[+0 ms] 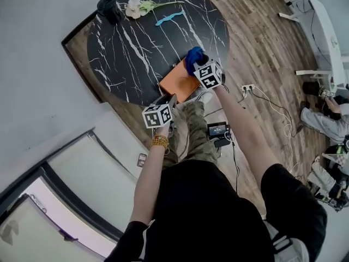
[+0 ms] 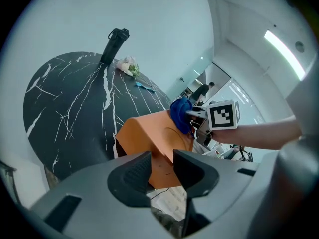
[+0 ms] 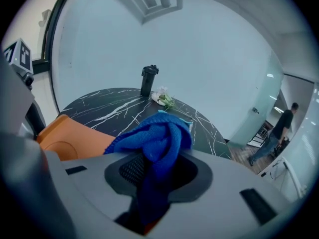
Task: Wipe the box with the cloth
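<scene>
Orange box (image 1: 177, 83) is noted at the near rim of a round black table (image 1: 131, 42) veined in white. Blue cloth (image 3: 154, 138) is gripped in the right gripper (image 3: 157, 171), jaws clenched on it, the bunched fabric spilling out above and below the pads. In the head view the cloth is seen over the far end of the box; contact with the lid cannot be confirmed. The left gripper (image 2: 162, 163) is held at the box's near end with jaws released and parted. The near edge of the box is seen through the gap, and no pad is seen pressing on it. At the far side of the table a black container (image 1: 109, 7), a white flower (image 1: 133, 7) and a small light-blue item (image 1: 169, 18) are recorded, well apart from the box. Wooden floor (image 1: 262, 31) is seen beyond.
</scene>
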`<state>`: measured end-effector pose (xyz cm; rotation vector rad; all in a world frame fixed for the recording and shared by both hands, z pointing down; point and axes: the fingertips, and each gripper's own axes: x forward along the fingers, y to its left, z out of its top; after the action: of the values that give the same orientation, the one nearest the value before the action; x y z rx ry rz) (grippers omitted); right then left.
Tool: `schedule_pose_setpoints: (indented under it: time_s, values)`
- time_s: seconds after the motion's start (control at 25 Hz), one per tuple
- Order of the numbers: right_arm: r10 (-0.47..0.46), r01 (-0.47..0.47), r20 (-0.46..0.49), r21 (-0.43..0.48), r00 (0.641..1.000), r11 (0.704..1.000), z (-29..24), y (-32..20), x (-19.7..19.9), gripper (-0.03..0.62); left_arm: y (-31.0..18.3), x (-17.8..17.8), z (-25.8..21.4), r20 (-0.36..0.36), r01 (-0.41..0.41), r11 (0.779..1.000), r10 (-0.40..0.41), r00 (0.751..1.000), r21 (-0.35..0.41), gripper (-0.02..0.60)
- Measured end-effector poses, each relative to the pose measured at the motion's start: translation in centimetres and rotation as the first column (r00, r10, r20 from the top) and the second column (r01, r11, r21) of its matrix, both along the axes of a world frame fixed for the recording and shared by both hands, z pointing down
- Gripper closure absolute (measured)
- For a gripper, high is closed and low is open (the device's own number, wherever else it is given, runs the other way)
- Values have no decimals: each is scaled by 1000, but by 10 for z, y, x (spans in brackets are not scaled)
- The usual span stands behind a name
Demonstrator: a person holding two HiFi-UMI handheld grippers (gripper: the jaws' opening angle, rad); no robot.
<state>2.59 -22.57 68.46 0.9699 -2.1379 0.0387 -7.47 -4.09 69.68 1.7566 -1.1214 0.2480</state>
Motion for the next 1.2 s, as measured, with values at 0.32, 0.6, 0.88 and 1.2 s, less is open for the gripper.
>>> schedule_pose_setpoints:
  time_s: [0.32,0.6,0.88,1.2]
  values:
    - [-65,65,40,0,997,998,1,23,-33,503,-2,1,3,-30,46,999,-46,998,-4,443]
    - [-254,255,52,-17,966,967,4,82,-91,503,2,1,2,-43,67,998,-68,997,-15,460]
    - [-456,483,171,-189,874,855,2,142,-131,503,11,3,1,-69,70,997,-71,995,-16,472]
    - [-249,300,381,-81,890,950,-61,62,-51,503,14,4,-1,-70,55,998,-56,996,-23,466]
